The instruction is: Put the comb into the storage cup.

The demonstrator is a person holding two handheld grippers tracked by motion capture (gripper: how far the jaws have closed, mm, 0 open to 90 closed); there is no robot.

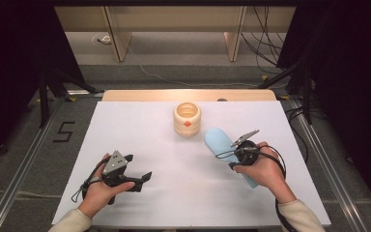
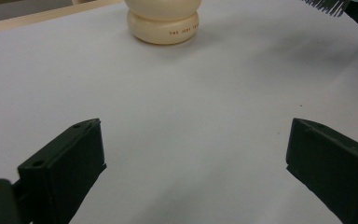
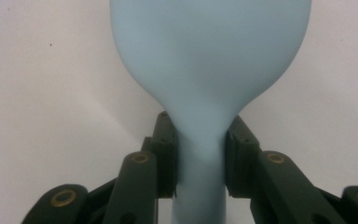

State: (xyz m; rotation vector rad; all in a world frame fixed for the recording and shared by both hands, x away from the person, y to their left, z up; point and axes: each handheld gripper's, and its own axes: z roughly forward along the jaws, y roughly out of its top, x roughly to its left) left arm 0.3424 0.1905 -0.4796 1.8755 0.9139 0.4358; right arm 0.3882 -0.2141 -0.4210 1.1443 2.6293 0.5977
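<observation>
Hands at near edge of white worktop (image 1: 140, 125): left tool (image 1: 137, 174) w/ jaws spread wide, holding nothing, right tool (image 3: 200, 156) clamped on neck of pale blue spoon-shaped piece (image 3: 209, 60) lying flat, cream pot (image 1: 187, 118) farther back, centre.
</observation>
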